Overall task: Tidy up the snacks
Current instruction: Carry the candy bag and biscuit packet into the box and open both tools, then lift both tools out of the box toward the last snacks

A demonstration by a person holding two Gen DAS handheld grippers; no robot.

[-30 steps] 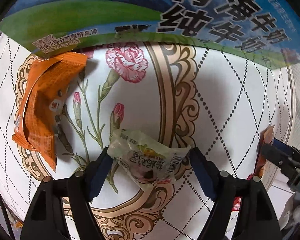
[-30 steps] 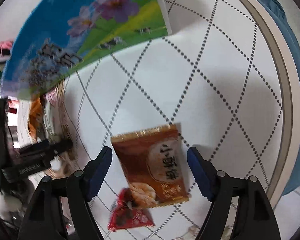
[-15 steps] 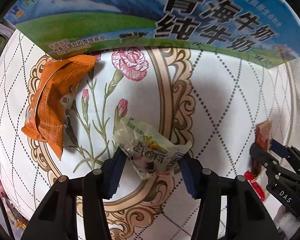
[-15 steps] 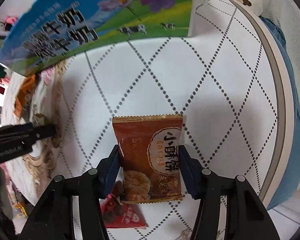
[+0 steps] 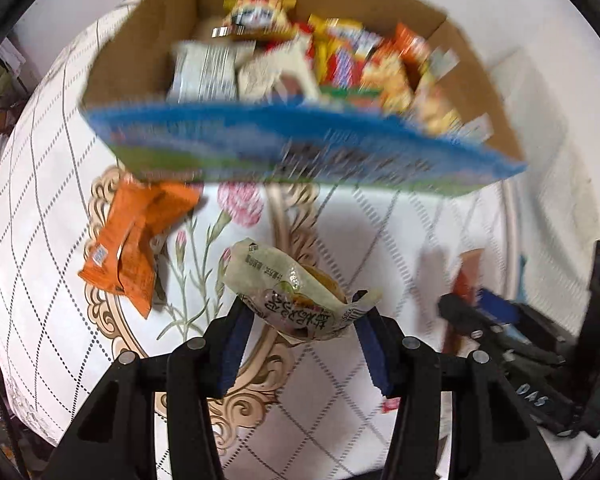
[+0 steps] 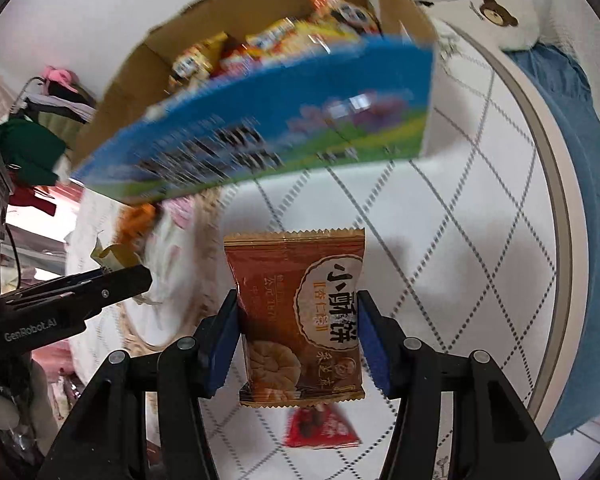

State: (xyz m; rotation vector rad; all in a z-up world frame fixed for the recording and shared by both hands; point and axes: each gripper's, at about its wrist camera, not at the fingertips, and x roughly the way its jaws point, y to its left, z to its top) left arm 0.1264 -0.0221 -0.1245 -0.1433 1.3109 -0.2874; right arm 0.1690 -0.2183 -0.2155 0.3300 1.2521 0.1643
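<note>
1. Two hand-held tongs each carry one snack packet above a round tabletop with a white, diamond-dotted, flowered cover.
2. Far left on the cover, an orange packet lies crumpled and loose, just below the box.
3. The left tongs are clamped on a pale green packet, pinched at both sides near its lower end and clear of the cover. It looks light, soft and crinkly, with a round cake inside that hard squeezing could probably crush.
4. Ahead of both, an open cardboard box with a blue printed front already holds many bright packets; this is likely where the two go.
5. The right tongs are clamped on a brown biscuit packet, pressed at its two long edges about midway, hanging upright. Its film looks slick and its biscuit brittle, so the edges seem the safest hold.
6. Beneath it a small red packet lies on the cover.
</note>
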